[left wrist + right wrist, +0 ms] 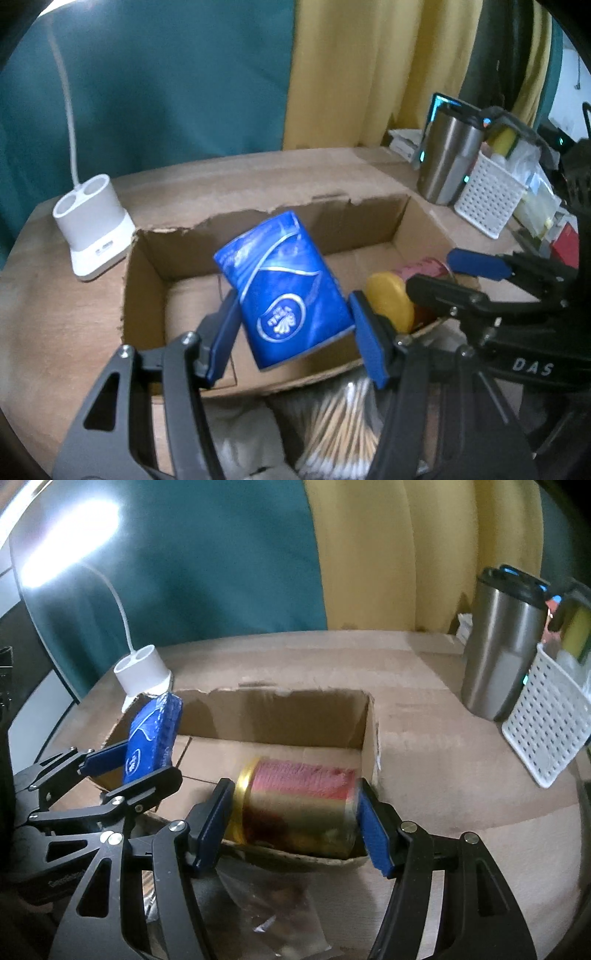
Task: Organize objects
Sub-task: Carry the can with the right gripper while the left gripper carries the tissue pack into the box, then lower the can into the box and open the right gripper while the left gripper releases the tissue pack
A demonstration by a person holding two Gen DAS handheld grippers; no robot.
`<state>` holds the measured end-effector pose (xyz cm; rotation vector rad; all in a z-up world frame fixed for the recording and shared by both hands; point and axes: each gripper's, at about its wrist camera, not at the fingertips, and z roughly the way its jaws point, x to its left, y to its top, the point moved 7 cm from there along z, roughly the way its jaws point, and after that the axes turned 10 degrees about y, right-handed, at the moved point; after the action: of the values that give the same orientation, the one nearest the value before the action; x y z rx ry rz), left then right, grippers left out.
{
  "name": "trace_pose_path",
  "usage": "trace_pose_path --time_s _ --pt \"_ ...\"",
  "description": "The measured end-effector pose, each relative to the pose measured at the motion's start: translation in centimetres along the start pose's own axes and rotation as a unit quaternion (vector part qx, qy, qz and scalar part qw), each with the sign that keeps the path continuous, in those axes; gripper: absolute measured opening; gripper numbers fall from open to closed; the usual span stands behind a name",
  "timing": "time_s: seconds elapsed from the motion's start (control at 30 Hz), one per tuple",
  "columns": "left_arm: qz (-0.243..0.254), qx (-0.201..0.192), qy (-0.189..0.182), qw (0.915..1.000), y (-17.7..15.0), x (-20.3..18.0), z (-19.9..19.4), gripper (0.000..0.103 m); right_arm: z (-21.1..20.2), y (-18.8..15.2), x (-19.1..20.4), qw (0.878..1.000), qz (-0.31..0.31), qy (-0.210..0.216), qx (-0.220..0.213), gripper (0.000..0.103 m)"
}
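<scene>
Left gripper (293, 325) pinching blue tissue pack (282, 291), right gripper (295, 821) pinching gold jar (295, 806) sideways; both held over open cardboard box (273, 716) on table

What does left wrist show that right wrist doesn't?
Left wrist only: the cotton swabs below the box, the can's yellow lid, and the front of the blue tissue pack.

Right wrist only: the side of the can, pink and gold, lying sideways between the right gripper fingers, and a clear plastic bag.

Both: the cardboard box, white lamp base, steel tumbler, white basket, left gripper.
</scene>
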<state>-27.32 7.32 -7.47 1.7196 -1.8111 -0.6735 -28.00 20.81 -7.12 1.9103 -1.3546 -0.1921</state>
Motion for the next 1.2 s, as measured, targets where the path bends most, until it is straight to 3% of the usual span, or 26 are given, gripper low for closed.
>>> trace_pose_path --time_s 0.3,0.5,0.8,0.93,1.2 --pt "0.021 0.020 -0.008 0.9995 0.6 -1.5 1.4 0.060 -0.3 0.0 -0.1 1.000 0.007 0.003 -0.001 0.068" --pt "0.033 0.031 -0.017 0.9988 0.5 -3.1 1.8 0.060 -2.0 0.7 -0.1 1.000 0.004 0.008 -0.029 0.068" --pt "0.051 0.044 -0.038 0.9970 0.5 -5.0 2.1 0.062 -2.4 0.4 -2.7 0.999 0.026 -0.012 -0.033 0.068" --pt "0.051 0.041 -0.046 0.9968 0.7 -5.1 1.7 0.073 -2.7 0.0 -3.4 0.999 0.032 -0.019 -0.033 0.068" --pt "0.047 0.033 -0.053 0.9969 0.5 -4.8 0.4 0.073 -3.7 -0.7 -3.7 0.998 0.037 -0.031 -0.037 0.068"
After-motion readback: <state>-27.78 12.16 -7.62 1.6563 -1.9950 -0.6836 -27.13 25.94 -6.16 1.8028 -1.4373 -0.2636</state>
